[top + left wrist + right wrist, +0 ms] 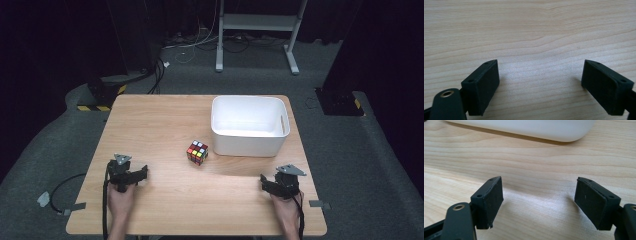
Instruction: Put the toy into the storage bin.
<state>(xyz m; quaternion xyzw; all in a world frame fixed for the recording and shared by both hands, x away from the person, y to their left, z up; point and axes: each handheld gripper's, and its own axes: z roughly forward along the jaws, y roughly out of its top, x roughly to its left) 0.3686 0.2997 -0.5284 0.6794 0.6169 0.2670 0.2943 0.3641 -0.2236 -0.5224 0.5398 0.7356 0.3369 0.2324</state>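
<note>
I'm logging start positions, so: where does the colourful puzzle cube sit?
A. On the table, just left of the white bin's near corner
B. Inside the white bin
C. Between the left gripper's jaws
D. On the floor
A. The puzzle cube rests on the table beside the white bin, apart from both grippers.

A light wooden bench [160,125] stands on grey carpeted floor [45,150], with dark, unlit surroundings on both sides. Behind it, a white metal stand [257,22] rests on two feet, cables [200,42] lie loose on the carpet, and black bases with yellow-black hazard tape [95,106] sit at left and right.
</note>
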